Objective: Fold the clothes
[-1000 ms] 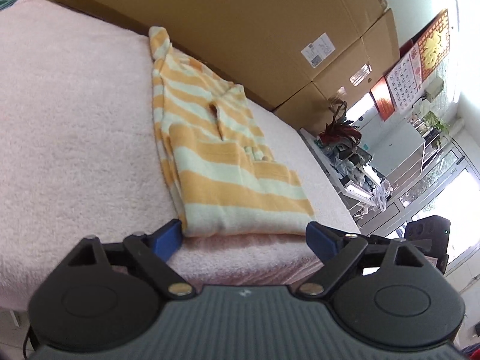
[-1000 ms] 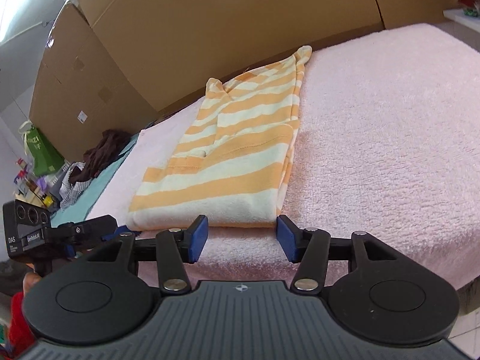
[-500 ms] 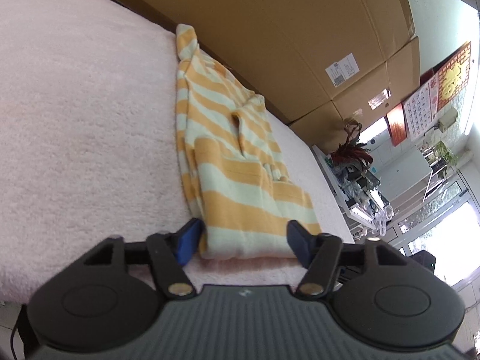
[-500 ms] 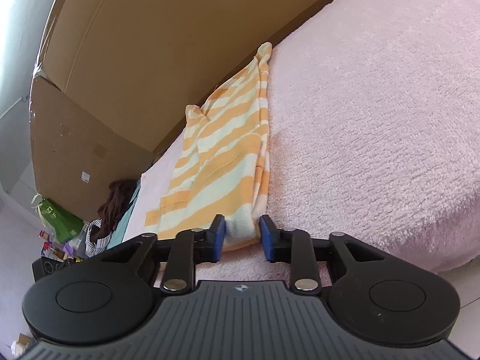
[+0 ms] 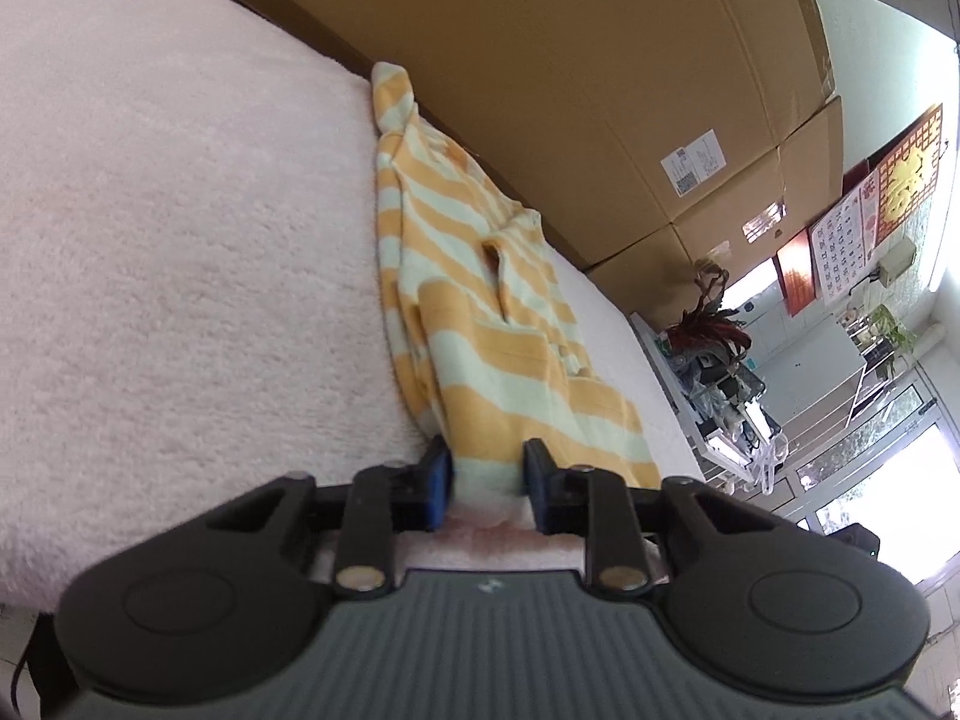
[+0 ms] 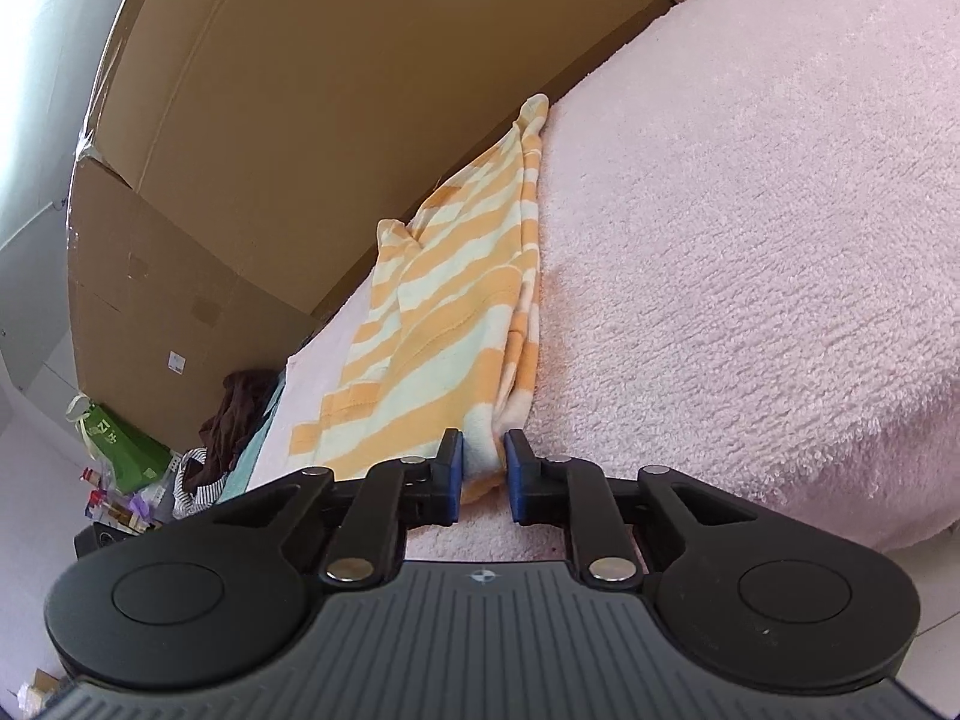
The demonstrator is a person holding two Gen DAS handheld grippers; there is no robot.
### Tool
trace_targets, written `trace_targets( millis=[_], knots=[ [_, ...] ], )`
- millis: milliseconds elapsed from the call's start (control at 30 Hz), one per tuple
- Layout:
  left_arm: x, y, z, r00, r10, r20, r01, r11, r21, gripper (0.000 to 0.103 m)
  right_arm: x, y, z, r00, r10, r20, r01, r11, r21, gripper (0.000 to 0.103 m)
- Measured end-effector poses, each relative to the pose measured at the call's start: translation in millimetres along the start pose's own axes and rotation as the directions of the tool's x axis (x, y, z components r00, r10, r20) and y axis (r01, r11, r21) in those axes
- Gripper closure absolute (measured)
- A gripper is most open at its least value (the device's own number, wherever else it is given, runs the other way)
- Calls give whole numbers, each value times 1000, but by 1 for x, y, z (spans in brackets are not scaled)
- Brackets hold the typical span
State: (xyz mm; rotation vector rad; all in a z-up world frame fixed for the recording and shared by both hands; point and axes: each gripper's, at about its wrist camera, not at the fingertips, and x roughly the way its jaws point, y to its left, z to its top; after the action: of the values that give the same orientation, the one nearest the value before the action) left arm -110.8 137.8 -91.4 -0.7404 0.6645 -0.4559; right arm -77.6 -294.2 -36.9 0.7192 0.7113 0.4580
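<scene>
A yellow-and-white striped garment lies partly folded lengthwise on a pink fleecy bed cover, stretching away toward cardboard boxes. In the left wrist view my left gripper has its blue pads pressed on the near hem at the garment's left corner. The same striped garment shows in the right wrist view, where my right gripper is pinched on the near hem at the right corner. The pink bed cover spreads to the right there. Both jaws stand narrow with cloth filling the gap.
Large cardboard boxes wall the far side of the bed. A shelf with a plant and clutter stands beyond the bed's right end. Dark clothes and a green bag lie off the left end.
Both grippers moved forward onto the garment's near hem and their jaws narrowed from wide apart to pinching the cloth at its two corners.
</scene>
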Motion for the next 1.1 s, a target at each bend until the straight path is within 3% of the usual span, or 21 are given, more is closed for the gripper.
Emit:
trace_targets(
  millis=[300, 500, 600, 700, 767, 833, 933, 1000, 1100],
  knots=[
    [-8, -2, -5, 999, -38, 32, 39, 999, -21, 94, -8, -8, 0, 995, 90, 42, -94, 992, 85, 89],
    [-23, -5, -11, 997, -70, 33, 71, 996, -44, 96, -16, -3, -4, 994, 103, 28, -105, 992, 76, 89],
    [-22, -2, -15, 999, -43, 2, 43, 999, -27, 95, -21, -3, -6, 995, 96, 15, -96, 993, 65, 89],
    [-17, 4, -13, 999, -43, -14, 43, 999, -33, 92, -18, -9, -7, 998, 64, 8, -65, 996, 55, 88],
    [-17, 0, -11, 999, -31, -26, 31, 999, 14, 86, -17, -8, -9, 999, 48, 6, -48, 998, 31, 83],
    [-22, -6, -10, 999, -18, -43, 21, 997, 69, 70, -17, -7, -9, 999, 45, 6, -45, 999, 23, 80],
    [-35, -6, -15, 998, -31, -54, 36, 995, 95, 54, -17, -5, -9, 999, 42, 7, -42, 999, 14, 68],
    [-41, -5, -20, 998, -37, -49, 42, 994, 101, 51, -17, -4, -9, 999, 40, 7, -40, 999, 8, 63],
    [-38, -6, -25, 998, -48, -28, 51, 993, 107, 48, -17, -2, -9, 999, 37, 8, -37, 999, -2, 63]
  ],
)
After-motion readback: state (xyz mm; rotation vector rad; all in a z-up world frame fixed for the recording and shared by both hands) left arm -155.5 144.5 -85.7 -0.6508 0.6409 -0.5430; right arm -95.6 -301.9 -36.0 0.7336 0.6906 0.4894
